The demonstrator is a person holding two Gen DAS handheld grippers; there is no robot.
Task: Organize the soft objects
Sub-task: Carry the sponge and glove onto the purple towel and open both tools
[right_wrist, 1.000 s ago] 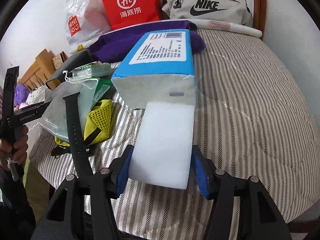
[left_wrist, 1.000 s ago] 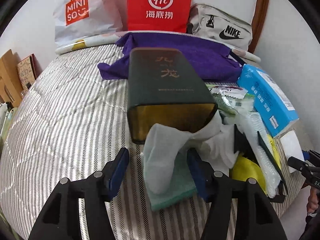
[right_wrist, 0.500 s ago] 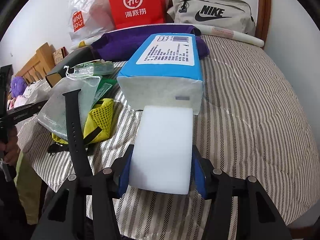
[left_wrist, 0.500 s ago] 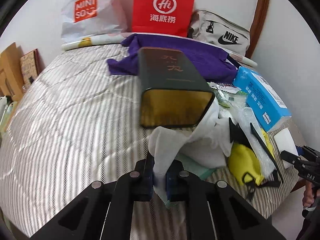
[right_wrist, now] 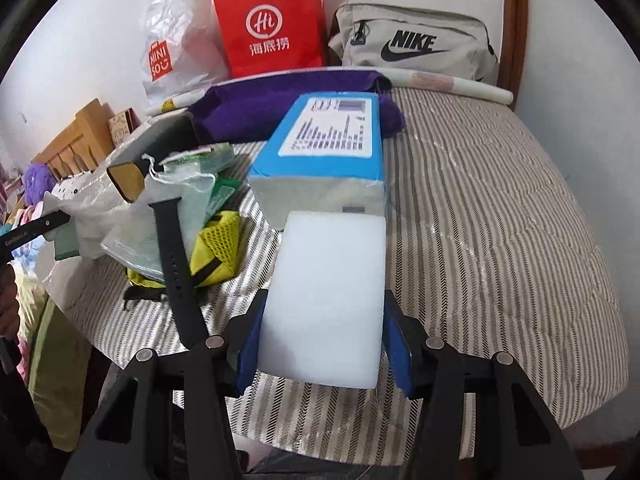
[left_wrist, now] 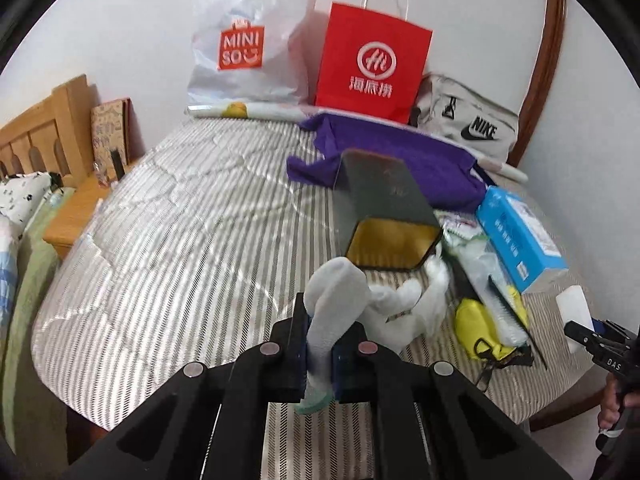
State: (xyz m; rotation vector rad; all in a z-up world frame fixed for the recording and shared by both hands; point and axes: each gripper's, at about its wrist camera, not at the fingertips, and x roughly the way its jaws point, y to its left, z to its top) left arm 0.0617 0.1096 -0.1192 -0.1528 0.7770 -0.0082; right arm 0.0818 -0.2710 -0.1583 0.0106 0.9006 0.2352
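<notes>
Both grippers are loaded now. The left gripper [left_wrist: 320, 354], spread around the white cloth [left_wrist: 340, 300] a second ago, has clamped on it and lifted it clear of the dark box [left_wrist: 384, 216] toward the bare striped bedcover [left_wrist: 180, 248] on the left. The right gripper [right_wrist: 322, 346] grips the white foam block [right_wrist: 328, 296], near the blue tissue pack [right_wrist: 328, 140]. Each soft item looks ready to be carried to its place.

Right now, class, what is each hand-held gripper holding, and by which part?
The left hand-held gripper pinches the white cloth near its green-edged lower end. The right hand-held gripper clamps the white foam block across its near end, pads on both sides.
</notes>
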